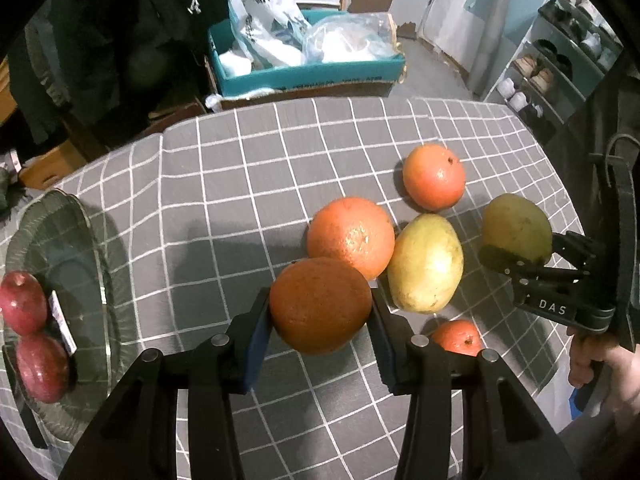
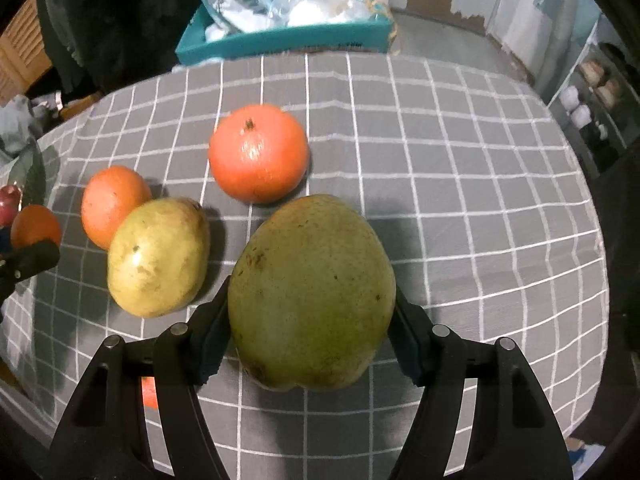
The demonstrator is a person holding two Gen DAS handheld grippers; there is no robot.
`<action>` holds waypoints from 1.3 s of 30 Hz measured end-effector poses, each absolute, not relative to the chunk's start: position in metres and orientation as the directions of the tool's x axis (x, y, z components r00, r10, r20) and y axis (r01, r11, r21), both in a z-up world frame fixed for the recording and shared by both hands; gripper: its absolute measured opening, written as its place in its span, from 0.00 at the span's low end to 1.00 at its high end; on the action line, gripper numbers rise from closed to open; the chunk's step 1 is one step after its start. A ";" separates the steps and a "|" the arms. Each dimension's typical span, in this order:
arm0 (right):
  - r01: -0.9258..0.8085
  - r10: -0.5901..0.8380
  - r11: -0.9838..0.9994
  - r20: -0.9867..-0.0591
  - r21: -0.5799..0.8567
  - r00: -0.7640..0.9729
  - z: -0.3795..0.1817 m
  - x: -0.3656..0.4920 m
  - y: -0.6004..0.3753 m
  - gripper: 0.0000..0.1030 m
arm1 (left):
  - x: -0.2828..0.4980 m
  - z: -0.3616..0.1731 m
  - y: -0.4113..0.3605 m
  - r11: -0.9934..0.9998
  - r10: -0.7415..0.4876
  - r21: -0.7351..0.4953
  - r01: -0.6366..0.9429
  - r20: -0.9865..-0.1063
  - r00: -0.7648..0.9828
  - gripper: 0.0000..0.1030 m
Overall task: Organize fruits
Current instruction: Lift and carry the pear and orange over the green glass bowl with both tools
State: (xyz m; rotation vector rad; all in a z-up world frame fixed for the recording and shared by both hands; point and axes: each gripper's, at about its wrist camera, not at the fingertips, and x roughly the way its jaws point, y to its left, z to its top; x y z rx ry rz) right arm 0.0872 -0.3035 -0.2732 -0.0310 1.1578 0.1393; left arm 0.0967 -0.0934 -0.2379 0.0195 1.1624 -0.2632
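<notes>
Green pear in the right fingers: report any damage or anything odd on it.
The green pear has small brown specks and a darker brown blotch on its upper left skin. It looks like surface blemishing, not a split or dent. It sits squarely between the right gripper fingers; nothing else stands out.

From my left wrist view, a small orange fruit [image 1: 457, 337] sits half hidden behind my gripper finger, and the two red fruits [image 1: 23, 302] (apples, maybe) are cropped at the frame edge. The shelf items [image 1: 540, 76] are too small to identify.
</notes>
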 end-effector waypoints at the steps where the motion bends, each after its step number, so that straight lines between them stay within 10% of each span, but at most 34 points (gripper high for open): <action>1: -0.125 0.093 0.991 -0.910 0.046 0.404 -0.269 0.086 -0.303 0.67 | 0.096 -0.234 -0.092 0.969 -0.194 -0.117 0.215 -0.905 0.378 0.45; 39: -0.249 0.221 0.967 -0.674 0.056 0.705 -0.104 0.052 -0.240 0.67 | 0.048 -0.111 -0.014 0.988 -0.157 -0.123 0.098 -0.760 0.631 0.45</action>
